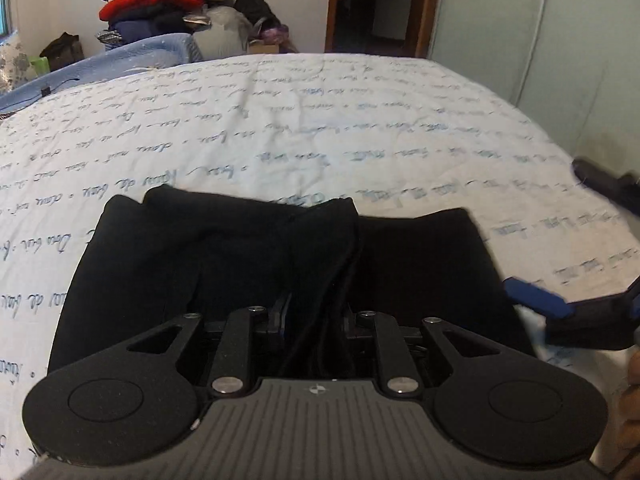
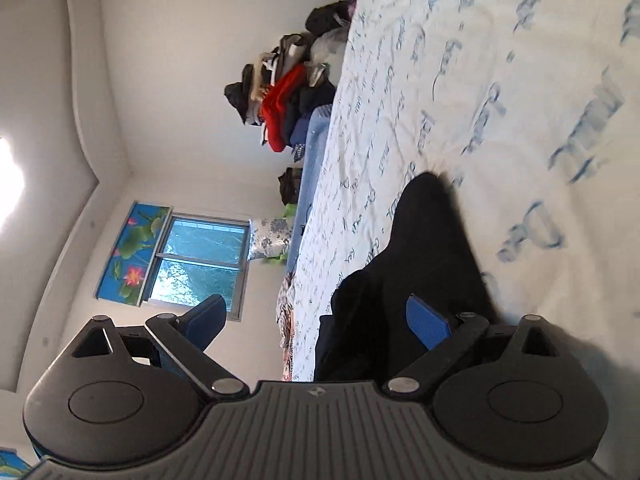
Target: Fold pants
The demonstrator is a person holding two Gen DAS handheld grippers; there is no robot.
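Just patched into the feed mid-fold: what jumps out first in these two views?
The black pants dominate, bunched on the white script-printed bedsheet right in front of the left gripper, whose jaws are pinched on a fold of the fabric. The right gripper is rolled sideways with its blue fingers spread wide and holding nothing. Beyond the bed's far edge, a clothes pile topped with a red garment stands against the wall.

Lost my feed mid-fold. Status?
Left claw shut on black pants. Right claw open, holding nothing. Pants bunched on the bedsheet. Nothing in the way.
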